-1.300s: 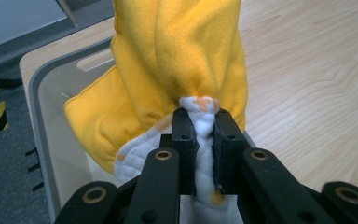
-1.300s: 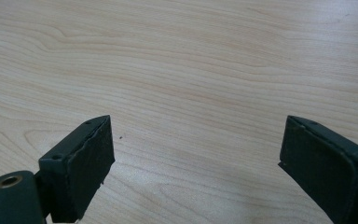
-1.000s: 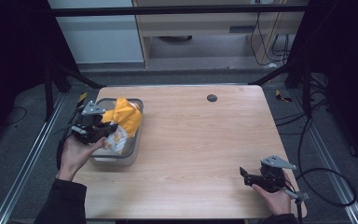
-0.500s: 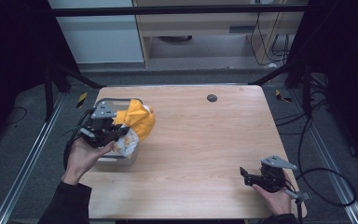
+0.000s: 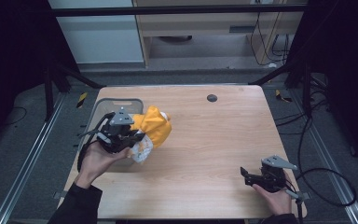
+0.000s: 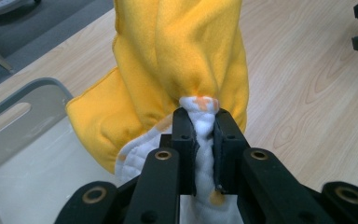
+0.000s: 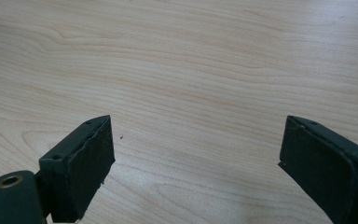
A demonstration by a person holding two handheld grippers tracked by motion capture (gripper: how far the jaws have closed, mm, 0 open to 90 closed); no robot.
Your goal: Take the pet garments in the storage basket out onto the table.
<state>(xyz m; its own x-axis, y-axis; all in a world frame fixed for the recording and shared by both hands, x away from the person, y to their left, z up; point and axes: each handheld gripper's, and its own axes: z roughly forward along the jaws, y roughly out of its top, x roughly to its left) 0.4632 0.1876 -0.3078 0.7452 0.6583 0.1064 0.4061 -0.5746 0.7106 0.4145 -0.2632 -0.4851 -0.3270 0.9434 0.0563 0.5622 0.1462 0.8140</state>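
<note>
Left gripper pinching soft yellow-and-white fleece cloth, lifted beside grey plastic bin; right gripper wide open, empty, over light wooden table.

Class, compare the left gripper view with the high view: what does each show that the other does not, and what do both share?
Left gripper view alone: the left gripper close up, its jaws pinching a white quilted fold of the yellow cloth, orange stains beside the pinch.

High view alone: the whole table, the person's two hands, the dark round spot near the far edge, cables and floor around it.

Both: the cloth, the grey bin beneath it, the wooden tabletop, and the right gripper, whose jaws stand apart.
</note>
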